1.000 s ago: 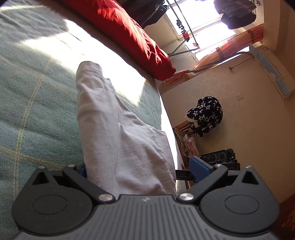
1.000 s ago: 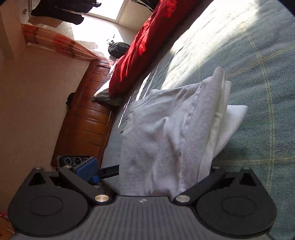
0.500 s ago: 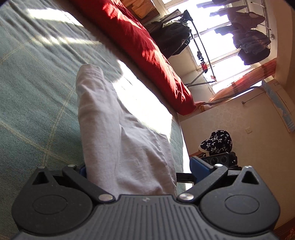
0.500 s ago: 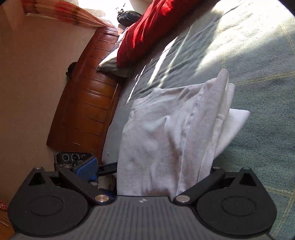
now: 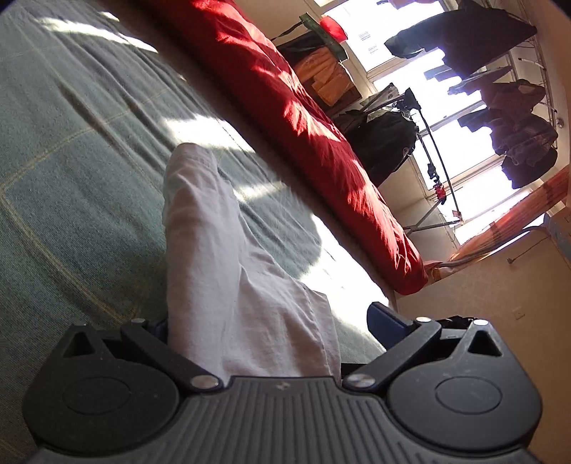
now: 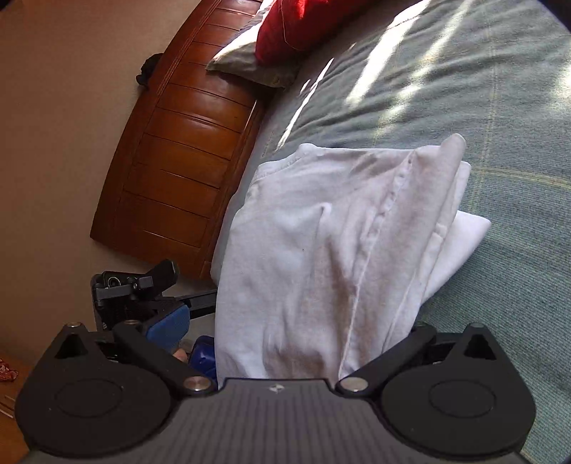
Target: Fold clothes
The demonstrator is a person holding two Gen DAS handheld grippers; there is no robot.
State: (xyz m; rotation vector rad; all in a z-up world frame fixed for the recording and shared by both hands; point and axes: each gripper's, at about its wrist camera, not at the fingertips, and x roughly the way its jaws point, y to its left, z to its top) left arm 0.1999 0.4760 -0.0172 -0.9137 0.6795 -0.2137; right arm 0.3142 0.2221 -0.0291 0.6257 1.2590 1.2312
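A white garment (image 5: 214, 250) runs from between the fingers of my left gripper (image 5: 273, 321) out onto the green bed cover (image 5: 71, 160). Its blue pads stand wide apart, the left one mostly hidden by cloth. In the right wrist view the white garment (image 6: 339, 232) lies folded in several layers between the spread fingers of my right gripper (image 6: 292, 324). The cloth hides that gripper's right finger. The left gripper (image 6: 135, 285) shows as a black body just beyond the garment's left edge.
A red duvet (image 5: 303, 117) lies along the far side of the bed. A black bag (image 5: 385, 142) and hanging clothes (image 5: 499, 107) stand by the window. A wooden headboard (image 6: 178, 150), a grey pillow (image 6: 249, 64) and a red pillow (image 6: 303, 25) are at the bed's head.
Both views have swung: the left one now takes in more of the window, the right one more of the headboard. The garment keeps its place between the fingers of each gripper.
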